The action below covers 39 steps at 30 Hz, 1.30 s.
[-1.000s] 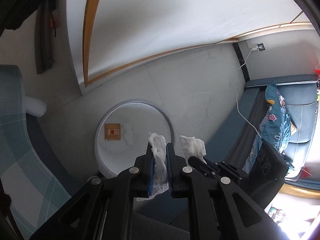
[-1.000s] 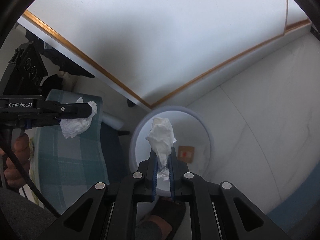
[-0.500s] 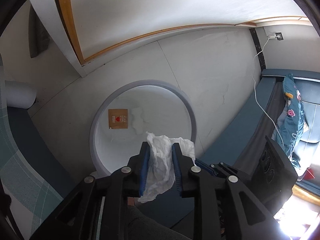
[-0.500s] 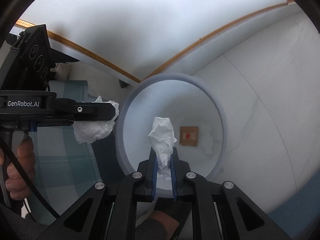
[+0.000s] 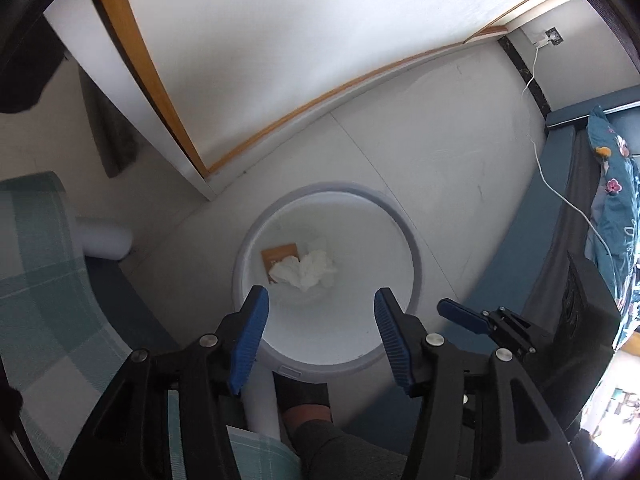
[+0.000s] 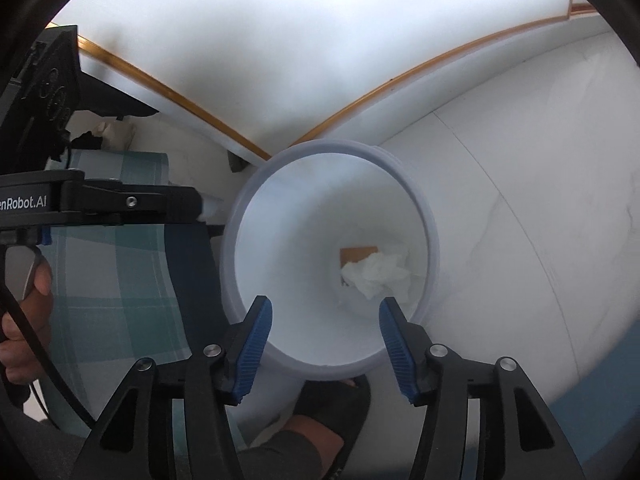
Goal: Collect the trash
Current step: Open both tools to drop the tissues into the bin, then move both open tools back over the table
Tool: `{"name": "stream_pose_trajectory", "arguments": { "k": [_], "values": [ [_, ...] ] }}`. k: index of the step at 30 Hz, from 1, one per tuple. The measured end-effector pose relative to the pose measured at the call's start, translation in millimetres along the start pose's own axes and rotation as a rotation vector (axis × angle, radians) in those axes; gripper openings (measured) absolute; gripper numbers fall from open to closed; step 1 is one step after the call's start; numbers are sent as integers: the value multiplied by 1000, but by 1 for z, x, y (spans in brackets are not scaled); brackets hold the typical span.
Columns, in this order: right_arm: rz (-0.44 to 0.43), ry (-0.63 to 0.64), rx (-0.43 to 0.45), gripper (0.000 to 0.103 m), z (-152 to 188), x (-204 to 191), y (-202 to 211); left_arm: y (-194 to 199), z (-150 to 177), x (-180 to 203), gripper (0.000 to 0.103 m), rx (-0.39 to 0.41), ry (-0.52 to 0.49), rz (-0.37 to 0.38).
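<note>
Both gripper jaws have just opened, empty; 2 tissues (image 5: 306,270) now lie in bin (image 5: 414,256).

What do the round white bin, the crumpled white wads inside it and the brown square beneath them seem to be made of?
Round white bin: probably plastic, smooth matte wall with a moulded rolled rim. Crumpled white wads: tissue paper, soft and finely creased. Brown square: likely card or kraft paper, flat and tan; too small to be sure.
</note>
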State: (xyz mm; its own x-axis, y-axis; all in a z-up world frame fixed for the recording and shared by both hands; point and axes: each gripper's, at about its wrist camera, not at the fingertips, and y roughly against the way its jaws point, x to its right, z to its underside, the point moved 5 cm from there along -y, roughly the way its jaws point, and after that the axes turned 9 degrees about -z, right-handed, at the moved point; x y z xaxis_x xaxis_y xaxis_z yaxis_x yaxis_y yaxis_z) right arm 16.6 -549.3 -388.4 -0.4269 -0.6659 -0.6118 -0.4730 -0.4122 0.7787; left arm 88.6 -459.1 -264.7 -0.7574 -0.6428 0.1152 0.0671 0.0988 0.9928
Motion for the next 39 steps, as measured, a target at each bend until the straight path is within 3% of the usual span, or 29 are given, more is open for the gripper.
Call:
{"name": "stream_pose_trajectory", "arguments": {
  "k": [7,13,18,22,24,30,34,39],
  "values": [
    [-3,-19,73,60,-8,-2,44,52,18,-9,52,127,21,-66],
    [8,42,185,60,-18,-24,93,117,37,-20,53,292,90,-96],
    [10,83,291,60,-21,-54,146,174,57,-37,70,470,155,-130],
    [12,161,380,62,-20,-94,188,215,80,-52,73,588,190,-178],
    [9,215,432,65,-18,-122,210,232,95,-62,81,643,223,-187],
    [-34,359,544,72,-8,-195,261,287,135,-95,82,789,314,-239],
    [-79,471,588,78,7,-249,271,314,169,-120,82,873,387,-270],
    [-158,603,603,78,35,-317,262,335,211,-158,91,945,504,-306]
  ]
}}
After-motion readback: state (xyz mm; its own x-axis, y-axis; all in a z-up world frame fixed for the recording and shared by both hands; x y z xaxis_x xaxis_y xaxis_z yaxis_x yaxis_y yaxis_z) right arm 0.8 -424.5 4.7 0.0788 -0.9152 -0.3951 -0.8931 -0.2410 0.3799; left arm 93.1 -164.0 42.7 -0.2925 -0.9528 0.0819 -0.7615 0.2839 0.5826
